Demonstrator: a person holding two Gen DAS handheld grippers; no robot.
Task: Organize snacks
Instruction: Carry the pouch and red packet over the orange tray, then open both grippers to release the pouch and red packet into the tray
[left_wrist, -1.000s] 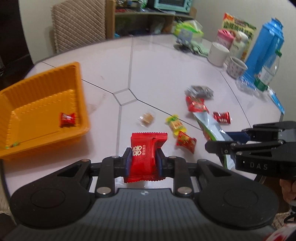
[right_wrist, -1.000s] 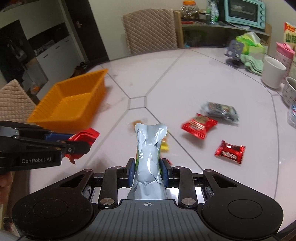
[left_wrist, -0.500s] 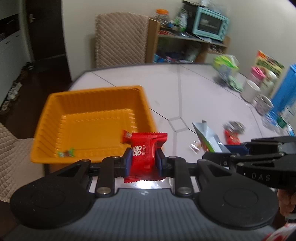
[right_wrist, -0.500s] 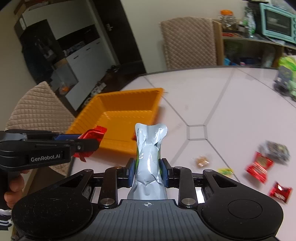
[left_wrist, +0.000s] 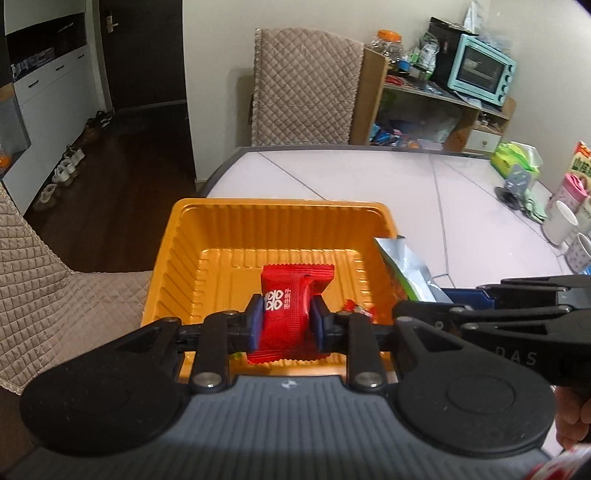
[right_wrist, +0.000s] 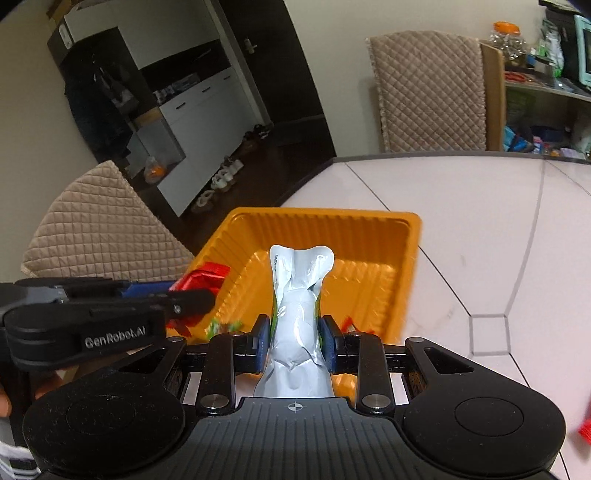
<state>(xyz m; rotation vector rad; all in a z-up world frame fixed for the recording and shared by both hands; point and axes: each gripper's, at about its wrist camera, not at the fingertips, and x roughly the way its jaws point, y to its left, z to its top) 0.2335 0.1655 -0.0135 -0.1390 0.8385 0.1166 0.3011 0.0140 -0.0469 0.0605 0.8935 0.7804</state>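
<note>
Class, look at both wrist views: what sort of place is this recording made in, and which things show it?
Most likely a home dining room: a large pale table with quilted-cover chairs, a shelf with a small teal oven, and shoes lined up by a doorway.

A red snack packet (left_wrist: 286, 314) with white characters is held upright above an orange ribbed tray (left_wrist: 207, 236). At its 3 o'clock, a silver foil pouch (right_wrist: 297, 325) stands upright over the tray's right edge. Small wrapped candies (left_wrist: 356, 308) lie in the tray.
</note>
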